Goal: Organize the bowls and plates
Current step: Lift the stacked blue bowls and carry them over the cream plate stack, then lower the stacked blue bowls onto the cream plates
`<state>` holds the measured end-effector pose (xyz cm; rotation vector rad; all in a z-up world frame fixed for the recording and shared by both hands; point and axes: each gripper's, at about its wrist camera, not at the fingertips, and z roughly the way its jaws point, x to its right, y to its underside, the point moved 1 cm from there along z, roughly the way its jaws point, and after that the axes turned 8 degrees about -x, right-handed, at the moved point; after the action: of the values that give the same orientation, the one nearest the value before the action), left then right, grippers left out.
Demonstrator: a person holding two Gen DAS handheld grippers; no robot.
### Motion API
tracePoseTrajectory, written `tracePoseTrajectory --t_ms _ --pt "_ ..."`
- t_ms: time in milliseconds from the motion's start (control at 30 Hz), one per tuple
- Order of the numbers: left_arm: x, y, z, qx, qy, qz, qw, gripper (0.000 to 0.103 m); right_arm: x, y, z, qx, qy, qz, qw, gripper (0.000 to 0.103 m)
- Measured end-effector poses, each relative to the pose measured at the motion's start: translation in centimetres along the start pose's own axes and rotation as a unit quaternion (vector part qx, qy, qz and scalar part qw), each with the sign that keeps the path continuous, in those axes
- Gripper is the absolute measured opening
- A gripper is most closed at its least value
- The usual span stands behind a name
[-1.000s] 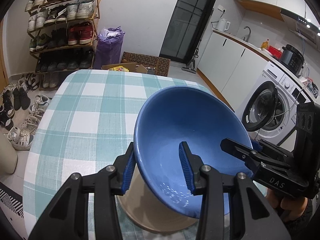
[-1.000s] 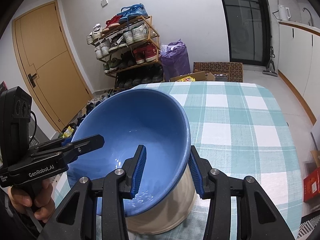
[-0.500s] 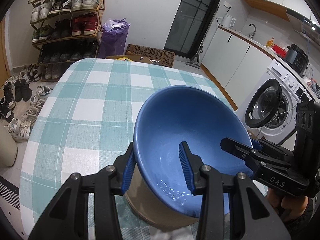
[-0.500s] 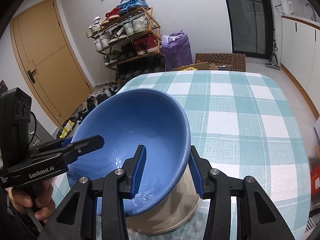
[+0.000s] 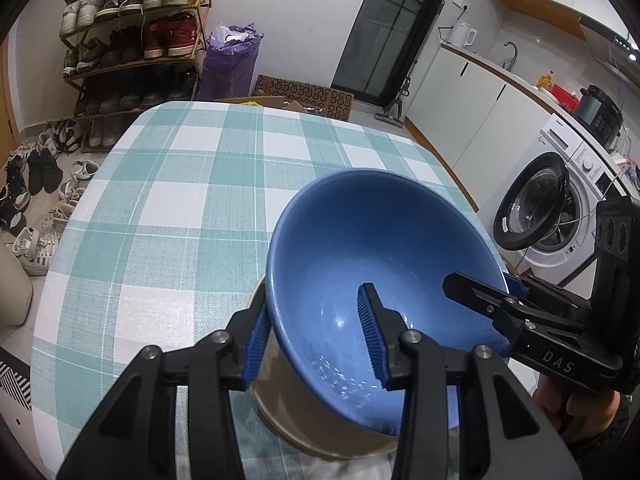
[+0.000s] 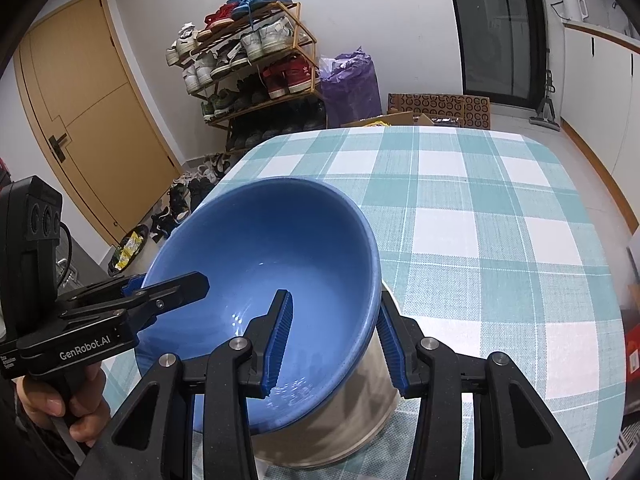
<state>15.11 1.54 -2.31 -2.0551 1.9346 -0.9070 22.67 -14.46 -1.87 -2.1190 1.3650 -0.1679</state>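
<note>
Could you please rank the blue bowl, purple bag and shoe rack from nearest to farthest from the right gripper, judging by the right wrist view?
1. Blue bowl, clamped in the right gripper.
2. Purple bag, beyond the table.
3. Shoe rack, left of the bag; roughly as far, too close to call.

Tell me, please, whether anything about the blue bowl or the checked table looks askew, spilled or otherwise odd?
Nothing is spilled or damaged. The blue bowl sits tilted, not level, with the left gripper and right gripper each clamped on its rim at opposite sides. The checked tablecloth lies flat, with nothing else visible on it.
</note>
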Motion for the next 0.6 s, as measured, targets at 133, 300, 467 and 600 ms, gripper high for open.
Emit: tracePoseTrajectory --t_ms 133,300,467,600 --pt "-0.1 -0.3 0.2 0.002 0.002 -0.001 1.0 0.041 0.0 -0.2 0.1 0.002 0.001 -0.001 1.0 0.044" --pt "-0.1 -0.5 0.3 0.006 -0.002 0.003 1.0 0.041 0.2 -0.5 0.5 0.003 0.003 -0.002 1.0 0.044" --pt "0.0 -0.8 0.4 0.008 -0.002 0.005 1.0 0.041 0.3 -0.8 0.6 0.004 0.01 -0.002 1.0 0.044" --pt "0.1 -1.4 0.8 0.008 -0.005 0.005 0.9999 0.041 0.6 -1.3 0.7 0.007 0.01 -0.002 1.0 0.044"
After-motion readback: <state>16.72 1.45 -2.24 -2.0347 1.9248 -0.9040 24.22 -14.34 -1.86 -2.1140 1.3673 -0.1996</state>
